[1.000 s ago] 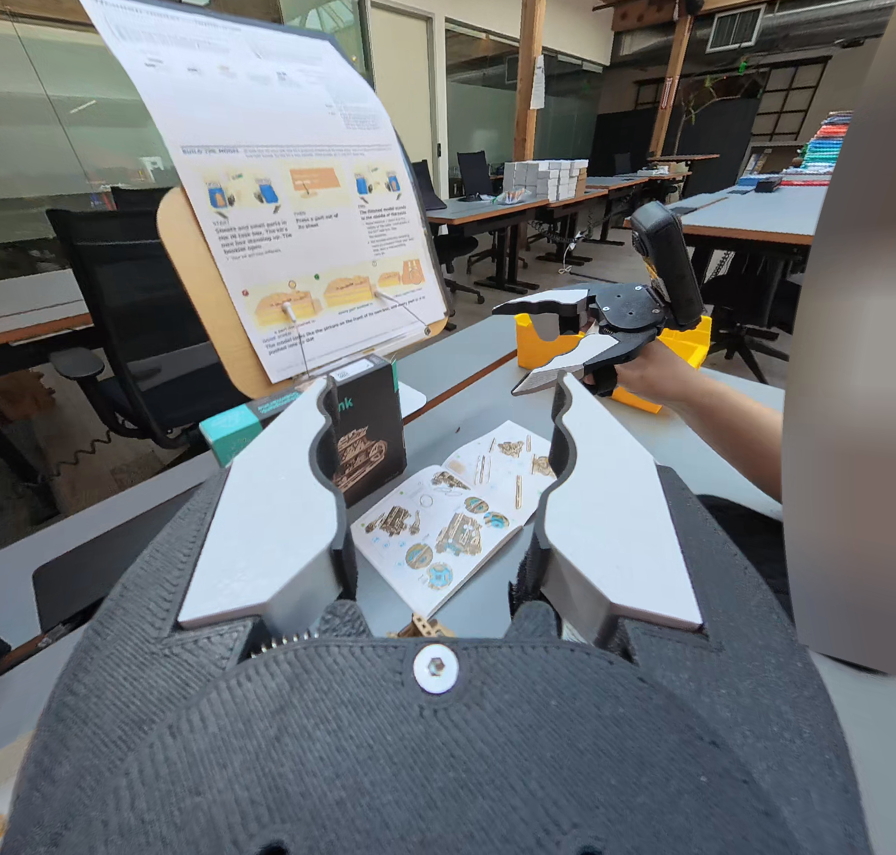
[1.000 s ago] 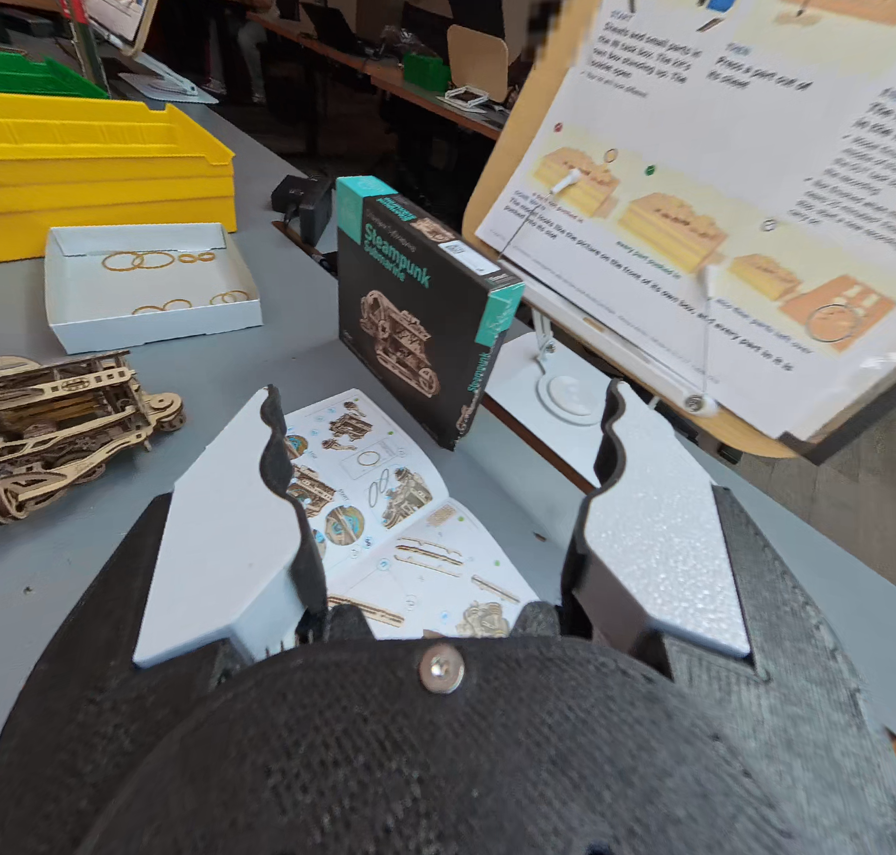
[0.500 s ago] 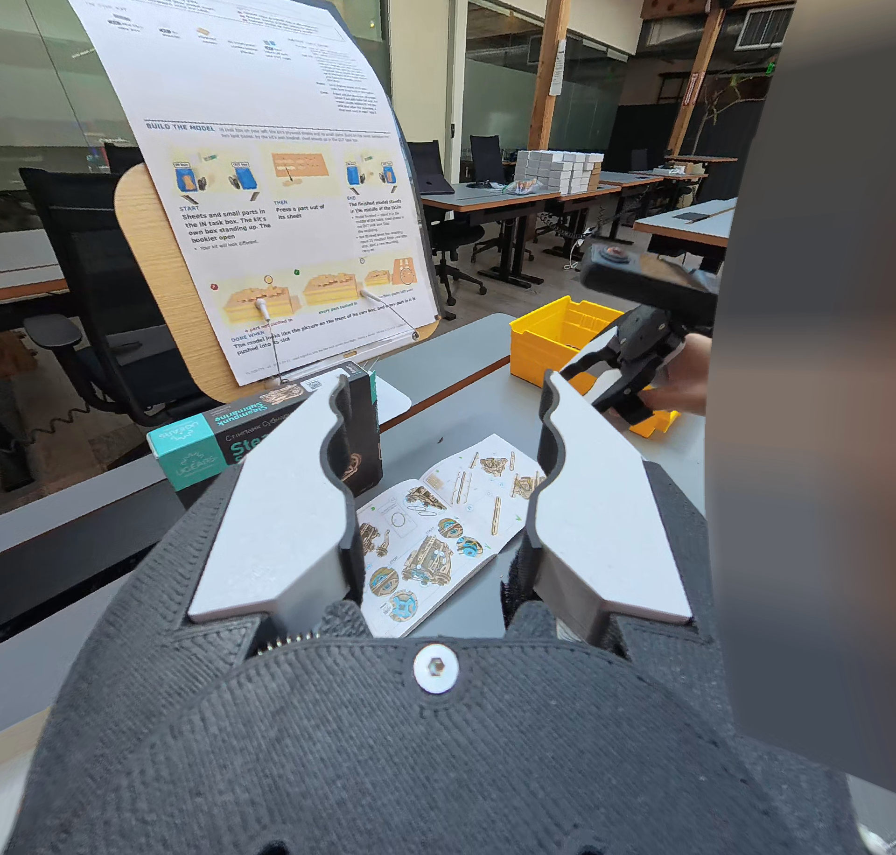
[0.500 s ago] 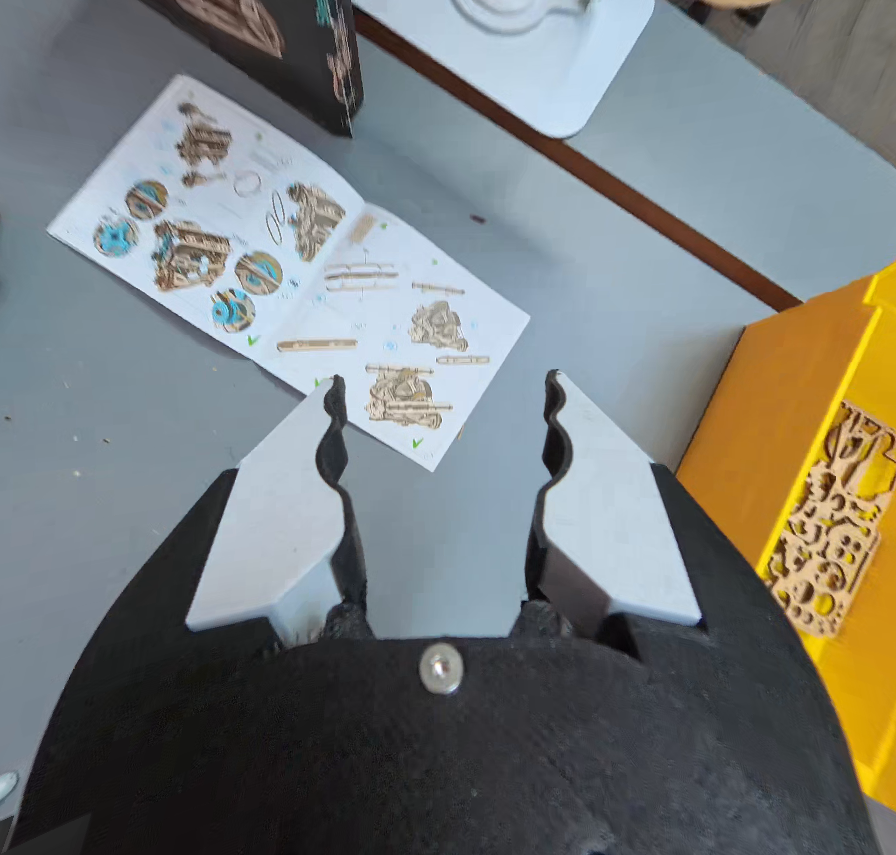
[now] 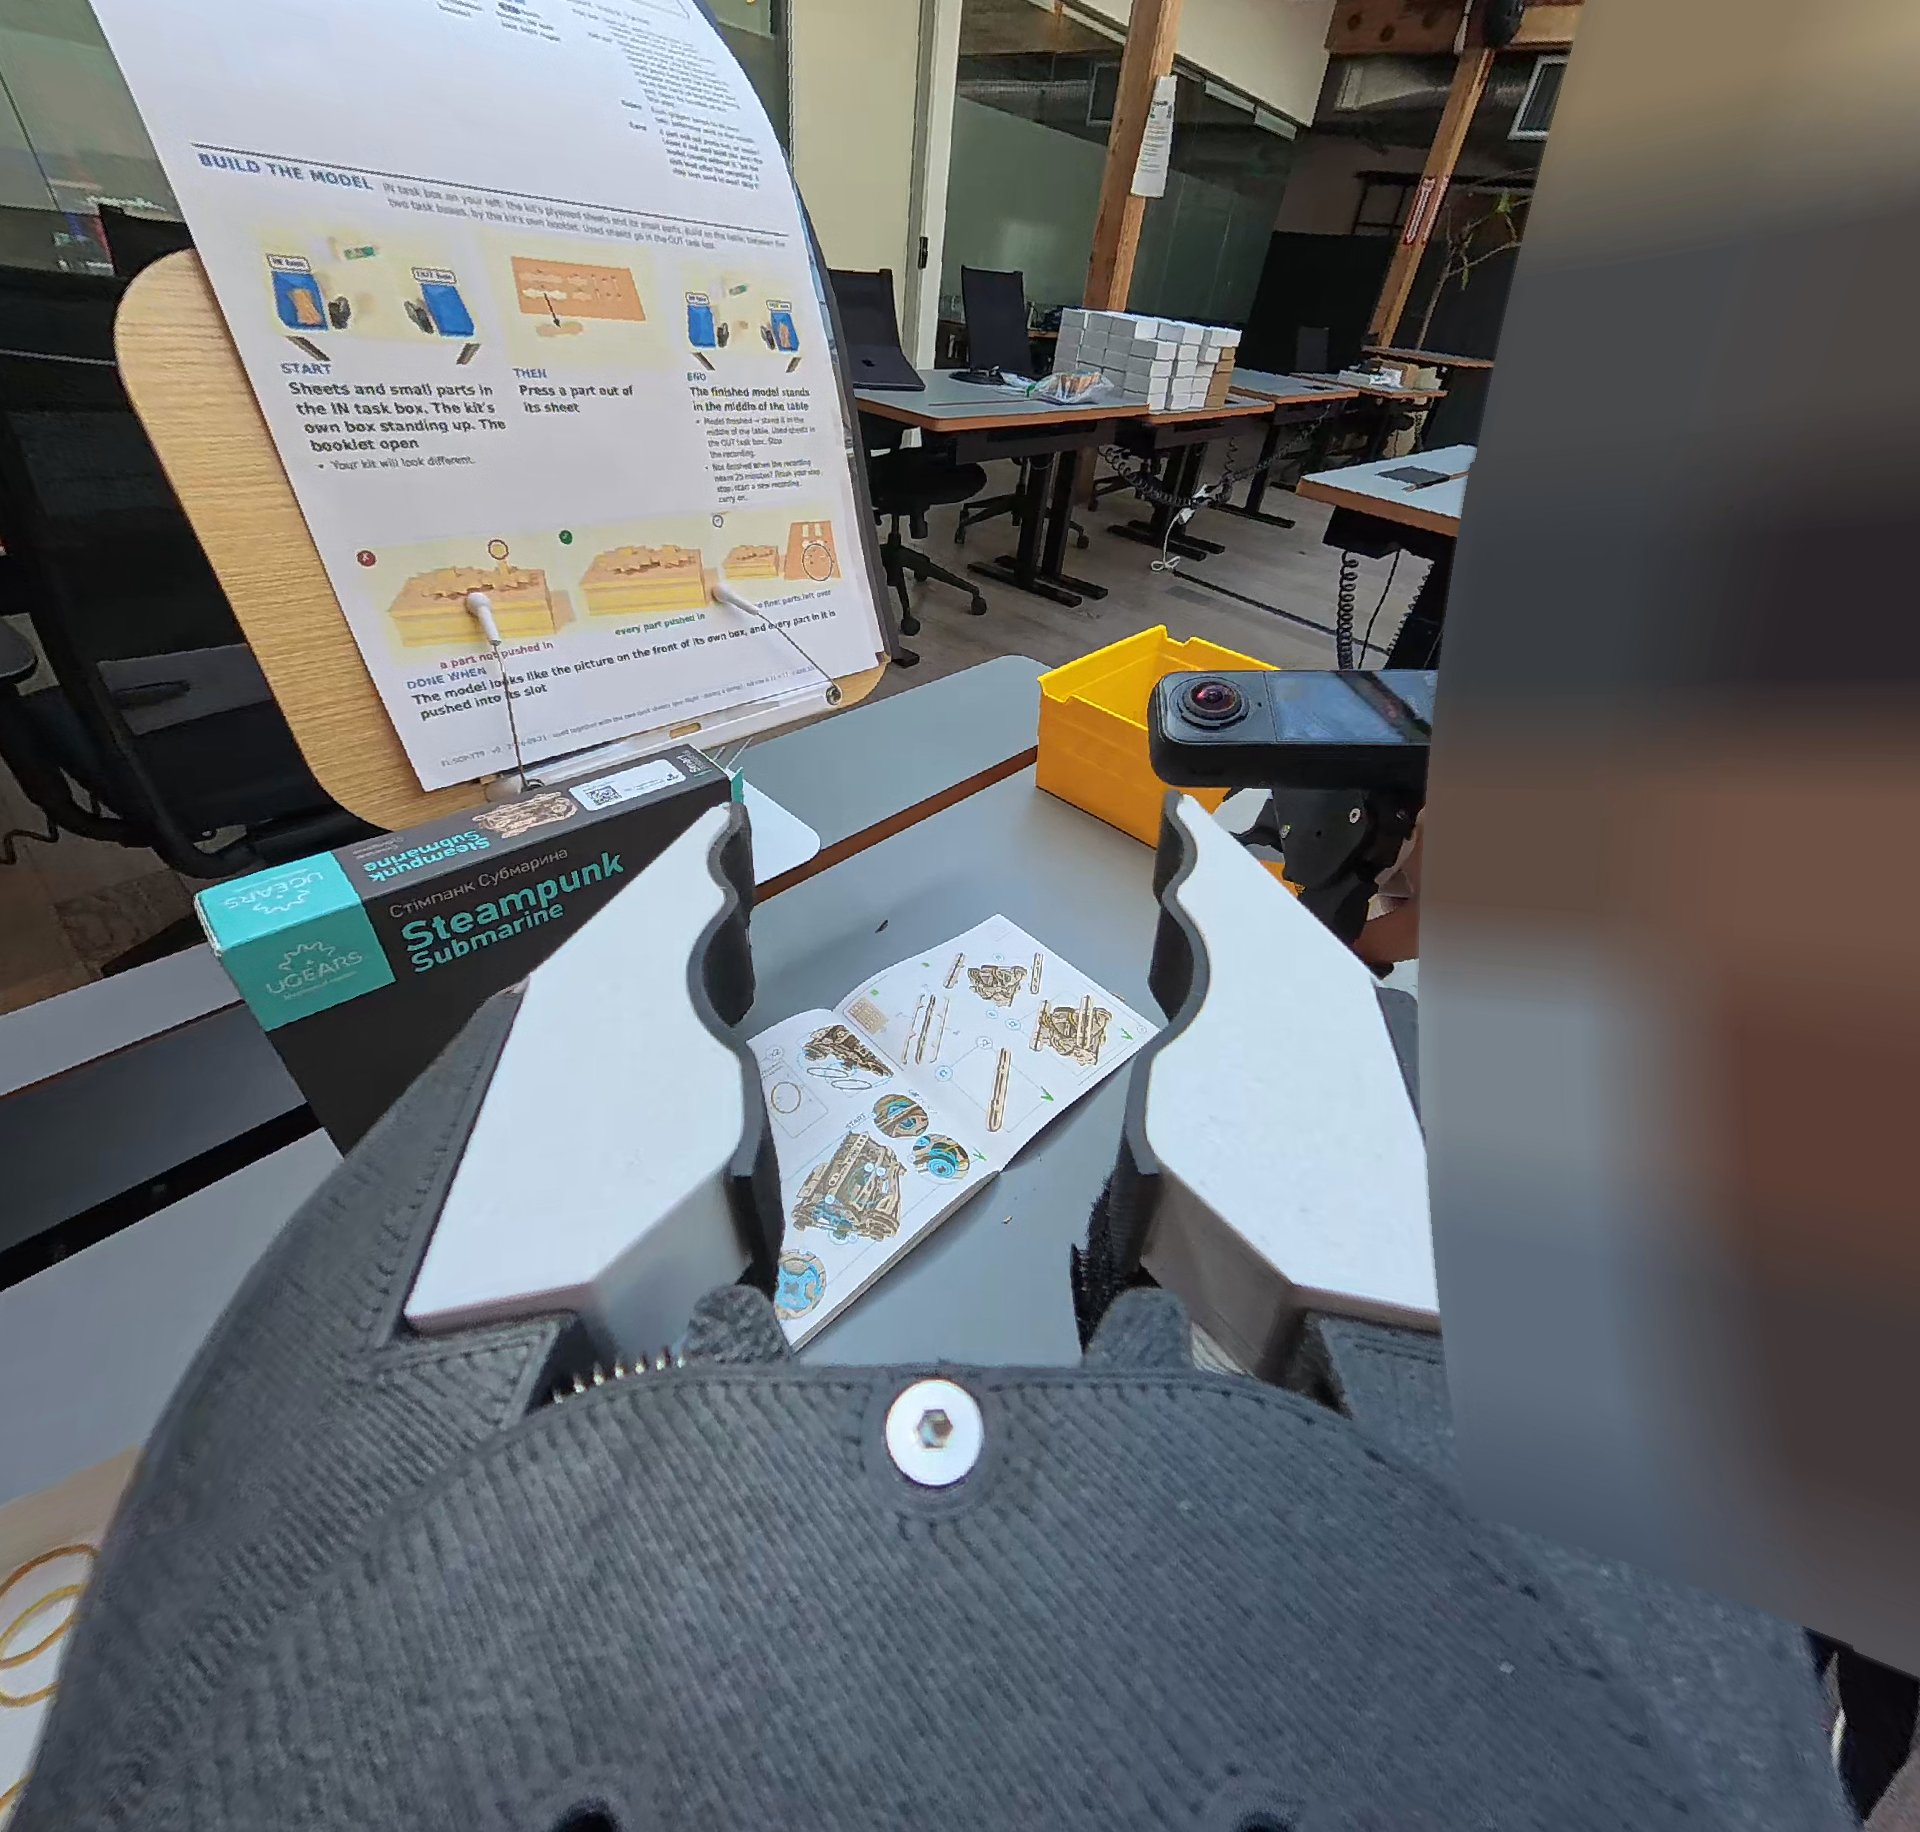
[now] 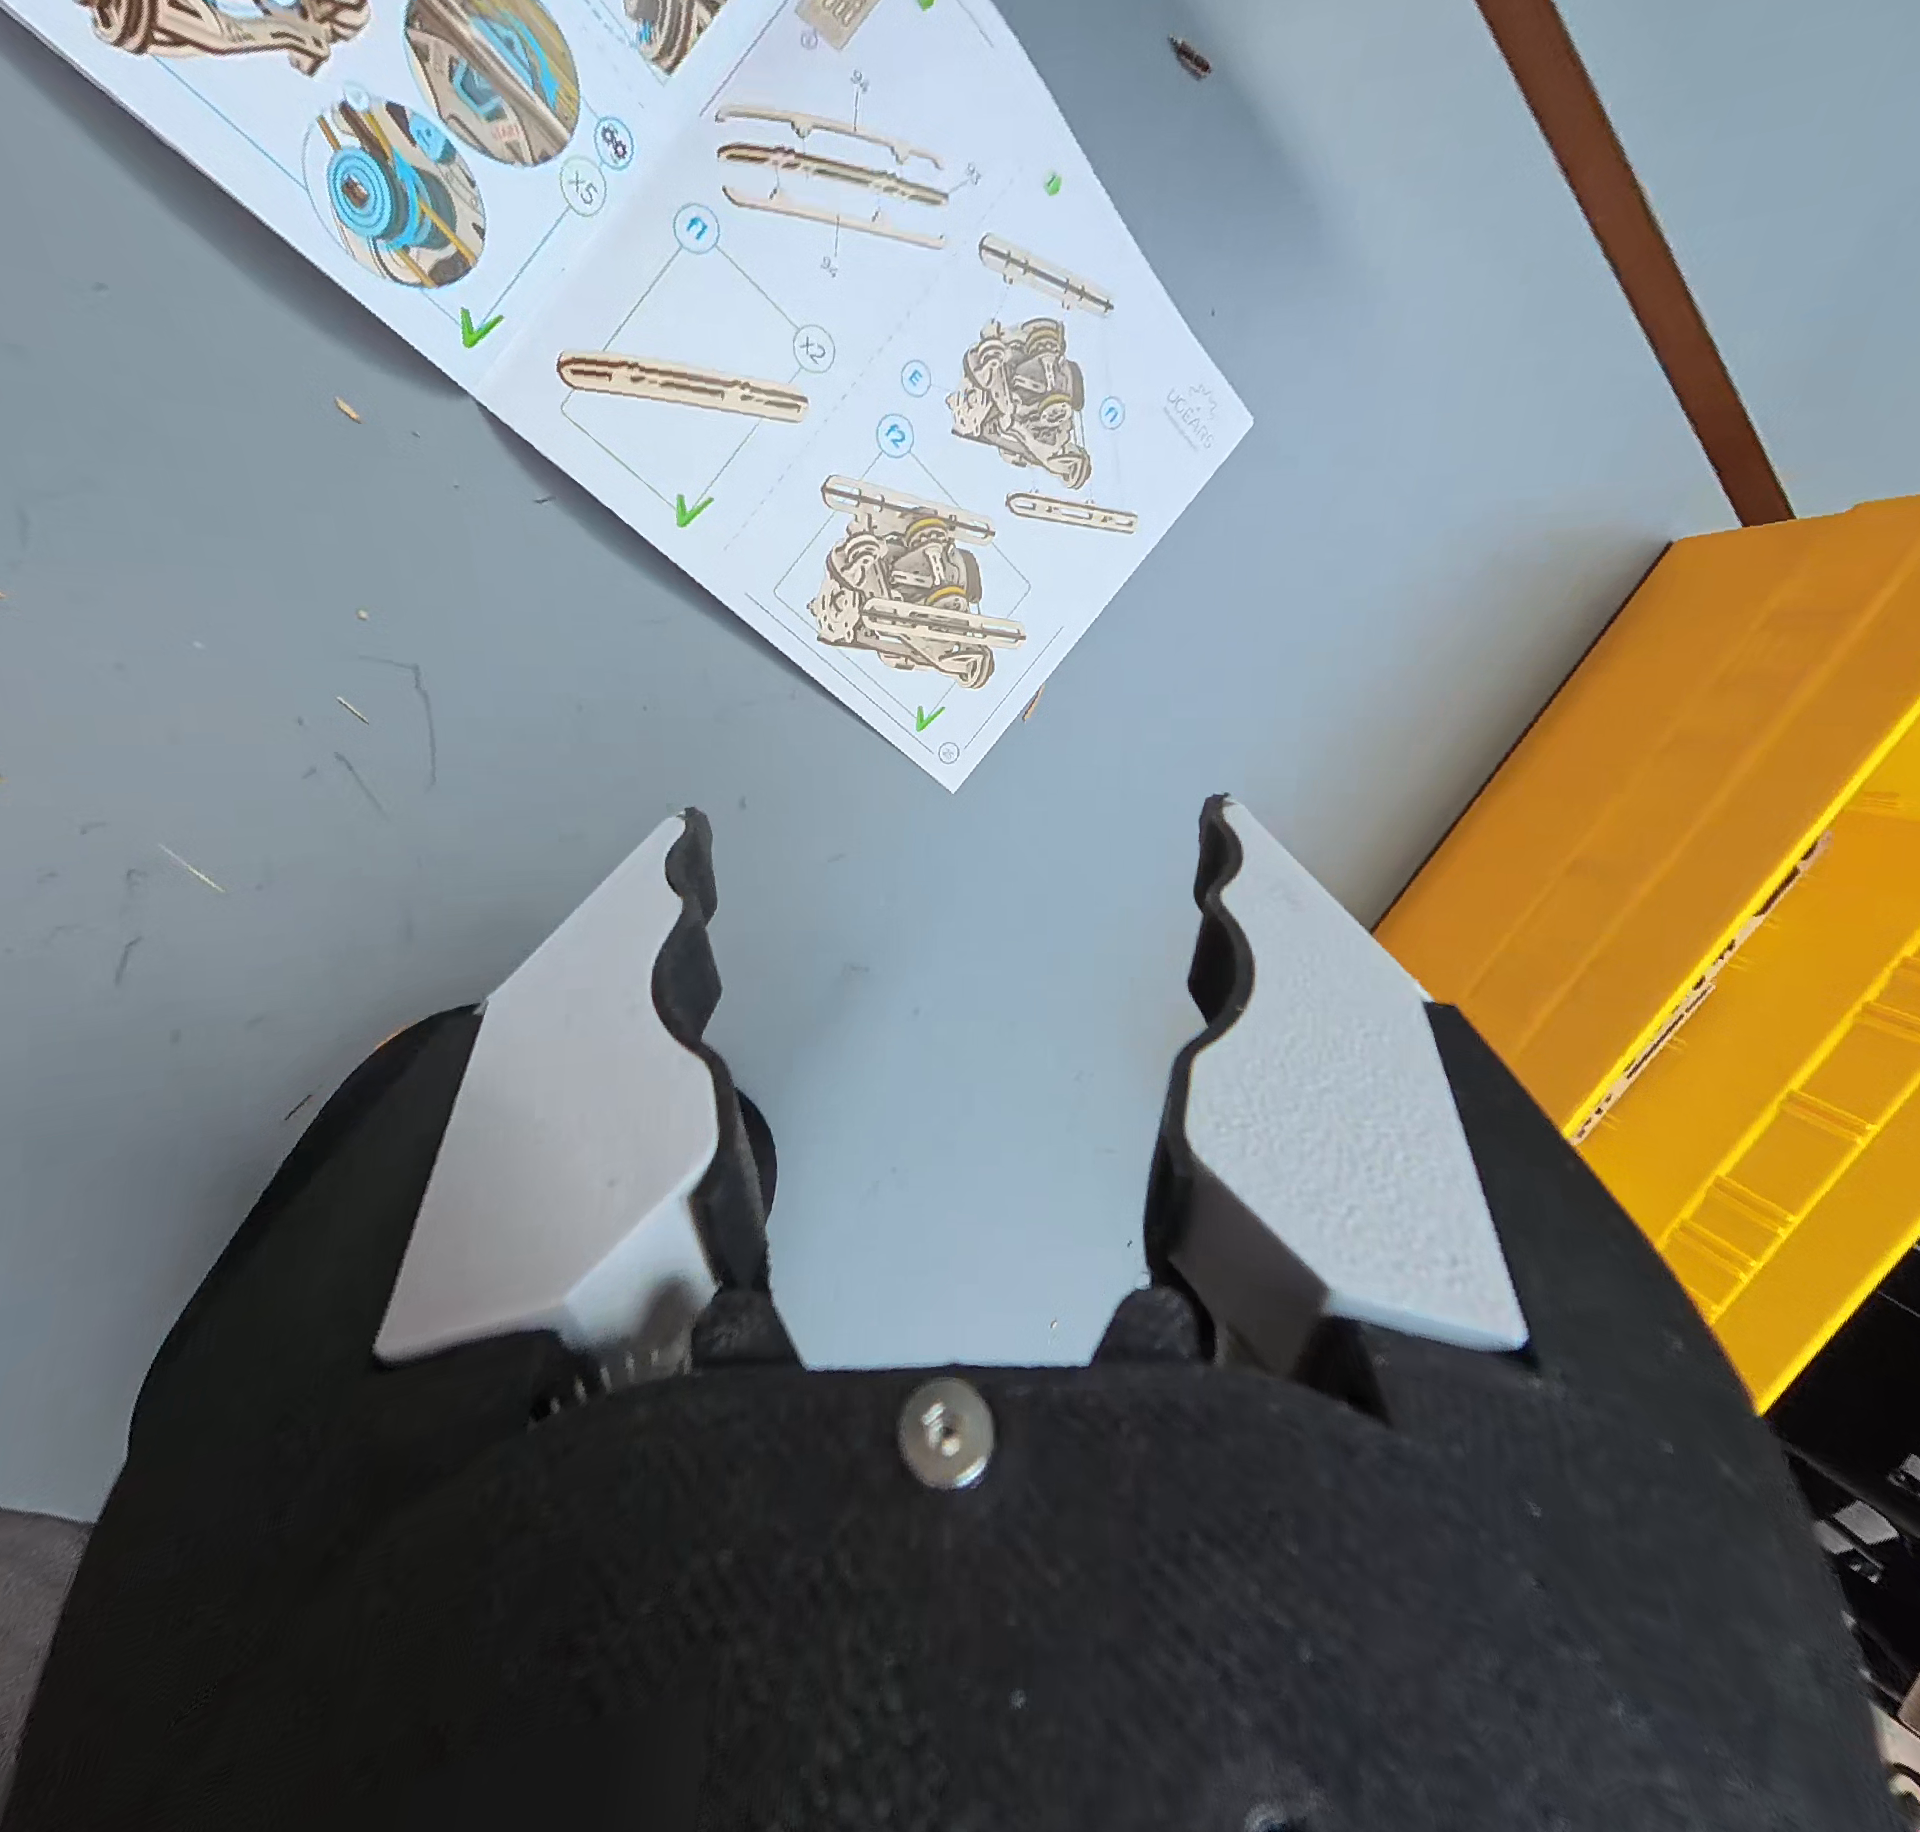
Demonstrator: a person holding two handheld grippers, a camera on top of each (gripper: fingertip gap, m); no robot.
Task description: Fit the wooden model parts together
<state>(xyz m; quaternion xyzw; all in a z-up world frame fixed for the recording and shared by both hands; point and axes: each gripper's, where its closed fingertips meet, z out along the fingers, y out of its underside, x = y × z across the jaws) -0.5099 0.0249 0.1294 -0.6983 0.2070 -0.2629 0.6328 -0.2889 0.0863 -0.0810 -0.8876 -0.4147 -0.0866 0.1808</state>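
Note:
My left gripper (image 5: 951,826) is open and empty, held above the grey table (image 5: 966,868). Between its fingers I see the open instruction booklet (image 5: 935,1076) lying flat. The dark kit box (image 5: 457,909) stands just left of it. My right gripper (image 6: 951,816) is open and empty, pointing down at bare table just below the booklet's corner (image 6: 831,380). A yellow bin (image 6: 1714,847) lies at its right. In the left wrist view the right gripper's camera (image 5: 1288,728) shows at the right, in front of the yellow bin (image 5: 1122,722). No wooden parts are in either grasp.
A wooden stand with a printed instruction sheet (image 5: 499,348) rises behind the kit box. Rubber bands (image 5: 36,1616) lie at the lower left edge. A blurred patch covers the right of the left wrist view. Desks and chairs fill the room beyond.
My right gripper has swung down and to the right, from facing the kit box and stand to looking straight down beside the yellow bin. My left gripper moved closer to the kit box. Both stayed open.

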